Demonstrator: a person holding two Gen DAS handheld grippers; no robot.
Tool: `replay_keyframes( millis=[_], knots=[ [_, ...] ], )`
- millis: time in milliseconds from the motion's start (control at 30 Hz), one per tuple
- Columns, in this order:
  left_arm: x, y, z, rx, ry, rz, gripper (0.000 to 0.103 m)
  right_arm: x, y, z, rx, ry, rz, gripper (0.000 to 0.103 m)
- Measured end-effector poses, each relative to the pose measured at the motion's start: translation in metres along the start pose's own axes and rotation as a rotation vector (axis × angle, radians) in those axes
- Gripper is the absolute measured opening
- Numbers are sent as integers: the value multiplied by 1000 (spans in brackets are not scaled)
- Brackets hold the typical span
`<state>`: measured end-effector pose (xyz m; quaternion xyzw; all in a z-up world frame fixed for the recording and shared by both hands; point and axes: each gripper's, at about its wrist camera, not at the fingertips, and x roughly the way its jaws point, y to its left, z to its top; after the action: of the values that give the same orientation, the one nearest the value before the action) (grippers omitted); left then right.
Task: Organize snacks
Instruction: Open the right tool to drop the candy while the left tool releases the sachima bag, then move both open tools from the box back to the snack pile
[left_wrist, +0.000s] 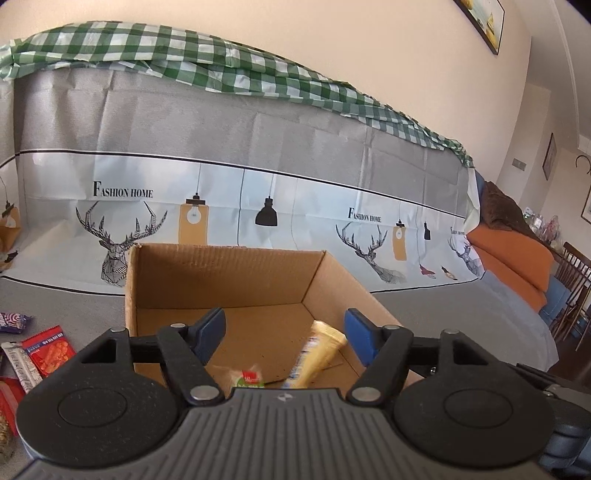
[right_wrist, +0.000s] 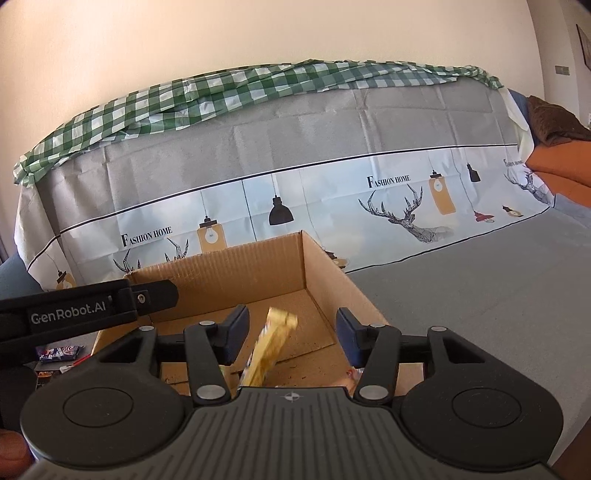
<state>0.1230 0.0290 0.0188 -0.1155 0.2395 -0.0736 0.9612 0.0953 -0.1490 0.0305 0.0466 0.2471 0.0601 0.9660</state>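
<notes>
Bright daylight, fisheye-warped, perhaps slightly soft

The printed cover sheet (left_wrist: 258, 206) behind the cardboard box carries the words "FASHION HOME" in black, repeated along its pale band beside the deer and lamp drawings. In the right wrist view, the black body of the left tool (right_wrist: 74, 314) bears "GenRobot.AI" in white. Lettering on the snack packets is too small to read.
</notes>
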Motion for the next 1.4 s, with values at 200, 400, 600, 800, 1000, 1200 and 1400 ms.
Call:
replay_keyframes(
  millis=[200, 400, 600, 800, 1000, 1200, 1400],
  knots=[
    [-9, 6, -1, 20, -67, 27, 75, 1, 7, 0, -7, 2, -19, 67],
    [-23, 21, -5, 22, -112, 58, 75, -3, 19, -1, -24, -22, -20, 67],
    [-50, 41, -10, 46, -100, 56, 52, -9, 28, -1, -13, -36, 11, 66],
    [-82, 66, -11, 139, -7, 92, 18, -17, 46, -6, -11, -38, 72, 52],
    [-112, 108, -11, 224, 70, 195, 18, -32, 70, -10, -15, -51, 193, 43],
    [-138, 140, -7, 237, 110, 281, 18, -41, 96, -18, -42, -35, 281, 43],
    [-157, 165, -23, 115, 134, 308, 20, -46, 126, -30, -96, -8, 367, 43]
  ],
)
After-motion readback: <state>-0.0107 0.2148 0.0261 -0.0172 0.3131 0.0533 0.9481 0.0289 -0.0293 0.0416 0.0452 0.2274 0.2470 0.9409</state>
